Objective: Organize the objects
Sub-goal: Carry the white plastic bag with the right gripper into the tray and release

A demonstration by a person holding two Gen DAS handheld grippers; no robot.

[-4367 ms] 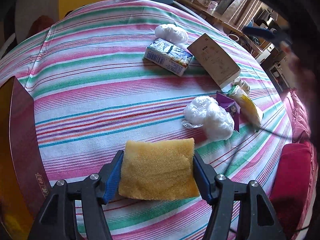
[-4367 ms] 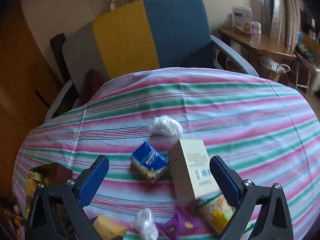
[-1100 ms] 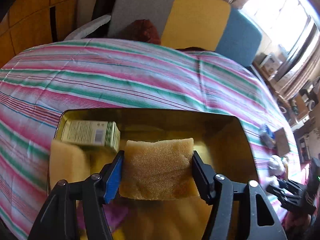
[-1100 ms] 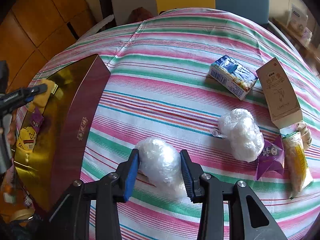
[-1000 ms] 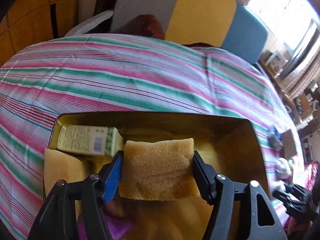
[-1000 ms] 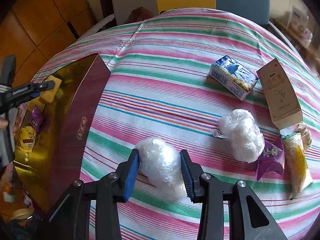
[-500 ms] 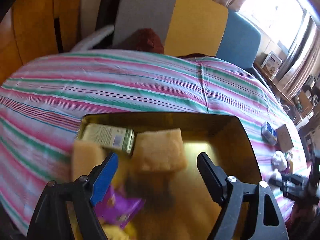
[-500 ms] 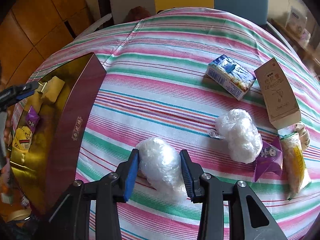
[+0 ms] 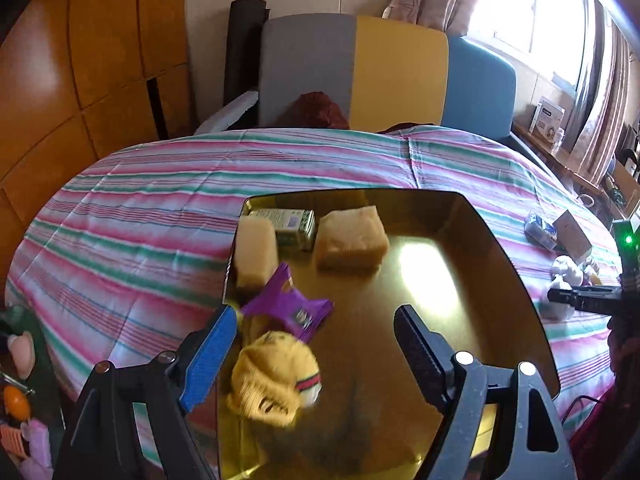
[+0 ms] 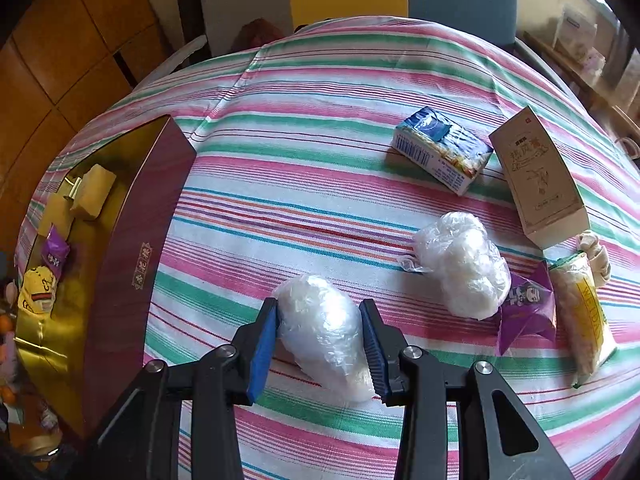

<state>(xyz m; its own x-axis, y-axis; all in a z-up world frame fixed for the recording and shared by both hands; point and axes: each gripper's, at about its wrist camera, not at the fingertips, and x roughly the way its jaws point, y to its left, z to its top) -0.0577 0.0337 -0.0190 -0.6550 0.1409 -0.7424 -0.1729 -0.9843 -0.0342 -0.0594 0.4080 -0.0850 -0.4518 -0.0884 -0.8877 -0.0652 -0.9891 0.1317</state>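
My left gripper (image 9: 316, 344) stands open above the gold-lined box (image 9: 472, 280), holding nothing. The yellow sponge (image 9: 352, 236) lies inside the box at its far end, beside a green carton (image 9: 288, 222), a second sponge (image 9: 254, 250), a purple packet (image 9: 288, 308) and a yellow sock (image 9: 272, 376). My right gripper (image 10: 320, 344) is shut on a white plastic-wrapped bundle (image 10: 324, 332) that rests on the striped tablecloth (image 10: 320, 88). The box (image 10: 132, 248) sits at the left in the right wrist view.
On the cloth lie a second plastic bundle (image 10: 460, 264), a blue carton (image 10: 440, 152), a beige box (image 10: 536, 176), a purple packet (image 10: 524, 308) and a yellow snack bag (image 10: 584, 316). An armchair (image 9: 384, 72) stands behind the table.
My left gripper opened and let go of the yellow sponge, which dropped into the box; the gripper then drew back and up. The right gripper kept still on the bundle.
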